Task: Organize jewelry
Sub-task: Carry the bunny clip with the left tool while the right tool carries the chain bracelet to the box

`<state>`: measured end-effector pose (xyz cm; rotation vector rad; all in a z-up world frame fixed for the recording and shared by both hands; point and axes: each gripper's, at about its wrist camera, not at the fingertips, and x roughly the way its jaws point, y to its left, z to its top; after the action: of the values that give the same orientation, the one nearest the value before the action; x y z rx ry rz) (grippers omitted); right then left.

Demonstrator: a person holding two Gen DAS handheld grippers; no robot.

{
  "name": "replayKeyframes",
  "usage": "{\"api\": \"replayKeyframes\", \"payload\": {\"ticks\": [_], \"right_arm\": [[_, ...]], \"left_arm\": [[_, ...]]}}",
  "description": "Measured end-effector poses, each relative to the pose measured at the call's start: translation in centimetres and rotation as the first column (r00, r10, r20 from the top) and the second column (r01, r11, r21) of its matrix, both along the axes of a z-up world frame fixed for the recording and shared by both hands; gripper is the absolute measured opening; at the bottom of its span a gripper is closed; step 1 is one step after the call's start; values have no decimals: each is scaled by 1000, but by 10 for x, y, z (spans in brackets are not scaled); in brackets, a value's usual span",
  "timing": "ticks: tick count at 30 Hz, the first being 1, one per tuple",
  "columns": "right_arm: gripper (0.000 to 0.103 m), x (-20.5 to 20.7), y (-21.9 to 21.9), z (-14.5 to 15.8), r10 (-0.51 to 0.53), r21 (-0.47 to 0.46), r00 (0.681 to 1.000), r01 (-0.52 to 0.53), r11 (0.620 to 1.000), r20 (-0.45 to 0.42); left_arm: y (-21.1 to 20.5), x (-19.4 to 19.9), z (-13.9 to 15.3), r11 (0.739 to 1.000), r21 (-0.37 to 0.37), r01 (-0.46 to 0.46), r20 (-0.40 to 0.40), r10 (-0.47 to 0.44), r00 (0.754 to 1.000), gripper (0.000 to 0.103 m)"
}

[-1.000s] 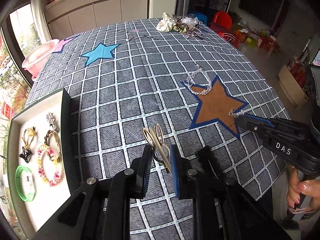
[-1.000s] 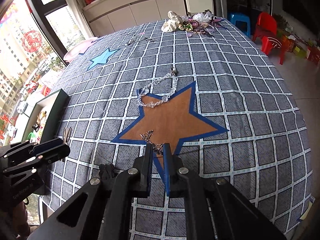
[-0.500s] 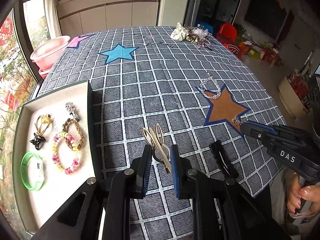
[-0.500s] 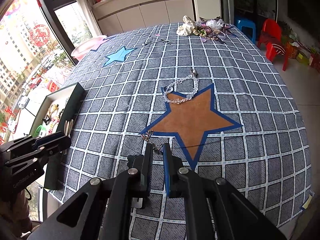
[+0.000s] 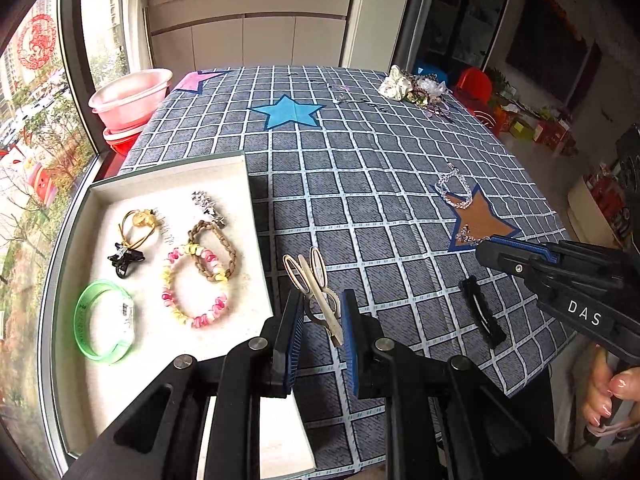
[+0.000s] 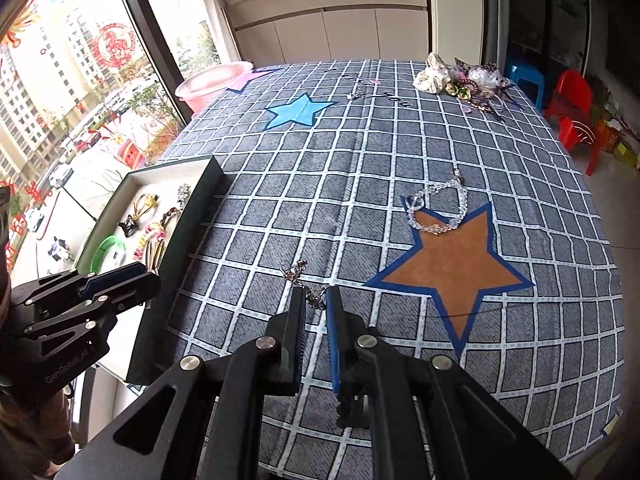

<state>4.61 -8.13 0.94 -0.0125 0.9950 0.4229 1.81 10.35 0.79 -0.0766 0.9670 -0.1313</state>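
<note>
Both of our grippers have travelled toward the tray since the earlier frame, which now fills the left of the left wrist view where before only its edge showed. Our left gripper [image 5: 320,316] has its fingers drawn narrow on a beige hair clip [image 5: 314,284] that stands up between the pads, its loops pointing away from us. Our right gripper [image 6: 316,304] is nearly closed on a small silver chain piece [image 6: 302,280] — we think an earring or a short chain, though it is too fine to tell. Both pieces hang above the checked cloth of the table [image 6: 360,168], not yet over the tray.

That tray [image 5: 248,208] sits just left of the left fingers and already holds a green bracelet [image 5: 102,322], a pink-and-yellow bead bracelet [image 5: 192,280], a braided band [image 5: 214,248] and a few clips. To do this step well, we should carry the clip over the tray's near wall and let go above bare lining — the free patch nearest us looks best — so nothing tangles. The chain should follow low and slowly, since it may swing. Left on the table are a black clip [image 5: 482,312] and a crystal bracelet [image 6: 438,210] at the orange star [image 6: 452,264].
</note>
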Motion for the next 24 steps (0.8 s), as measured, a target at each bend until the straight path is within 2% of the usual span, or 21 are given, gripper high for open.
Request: {"api": "replayKeyframes", "payload": {"ticks": [15, 24], "right_arm": [[10, -5, 91, 4, 179, -25, 984, -179, 983, 8], [10, -12, 132, 2, 267, -29, 964, -267, 963, 4]], "left_arm": [[74, -24, -16, 989, 4, -148, -11, 148, 989, 26], [100, -36, -25, 979, 26, -201, -27, 201, 979, 26]]}}
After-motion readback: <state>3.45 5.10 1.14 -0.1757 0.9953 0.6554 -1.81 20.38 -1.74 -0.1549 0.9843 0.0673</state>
